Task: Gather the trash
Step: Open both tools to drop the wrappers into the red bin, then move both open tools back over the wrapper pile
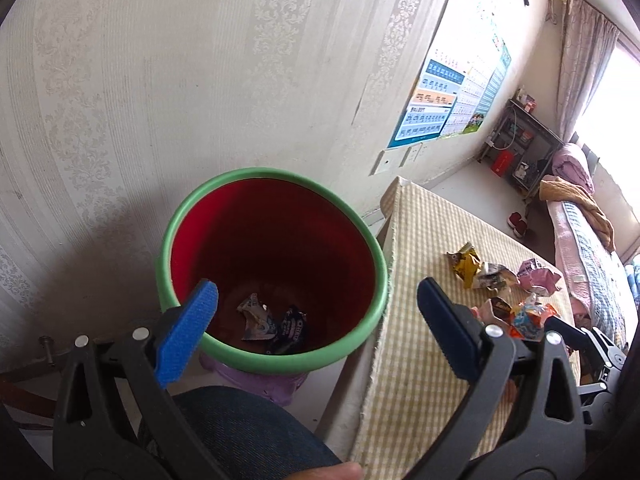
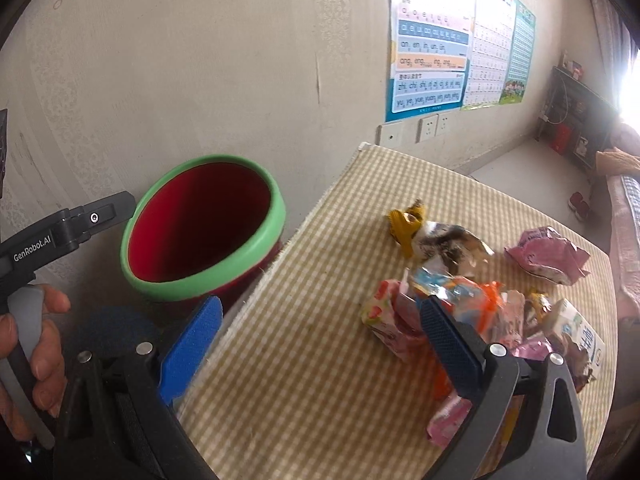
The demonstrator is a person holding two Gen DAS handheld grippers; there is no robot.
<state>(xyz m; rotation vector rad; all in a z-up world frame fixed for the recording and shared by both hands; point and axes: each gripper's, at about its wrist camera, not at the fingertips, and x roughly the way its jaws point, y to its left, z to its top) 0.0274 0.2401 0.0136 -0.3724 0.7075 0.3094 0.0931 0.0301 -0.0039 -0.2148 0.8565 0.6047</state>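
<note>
A red bin with a green rim (image 1: 376, 264) stands left of the table; it also shows in the right wrist view (image 2: 276, 216). Two crumpled wrappers (image 1: 260, 320) lie at its bottom. My left gripper (image 1: 316, 316) is open and empty above the bin's near rim. My right gripper (image 2: 320, 332) is open and empty over the table's near left part. A heap of snack wrappers (image 2: 472, 300) lies on the checked cloth just right of it, with a yellow wrapper (image 2: 406, 224) and a pink wrapper (image 2: 548, 256) farther back. The heap also shows in the left wrist view (image 1: 500, 276).
The table has a yellow checked cloth (image 2: 320, 380). The wall with posters (image 2: 428, 40) and sockets is behind. A bed (image 1: 588, 264) and a dark shelf (image 1: 516, 148) lie to the right. My knee in jeans (image 1: 248, 432) is below the bin.
</note>
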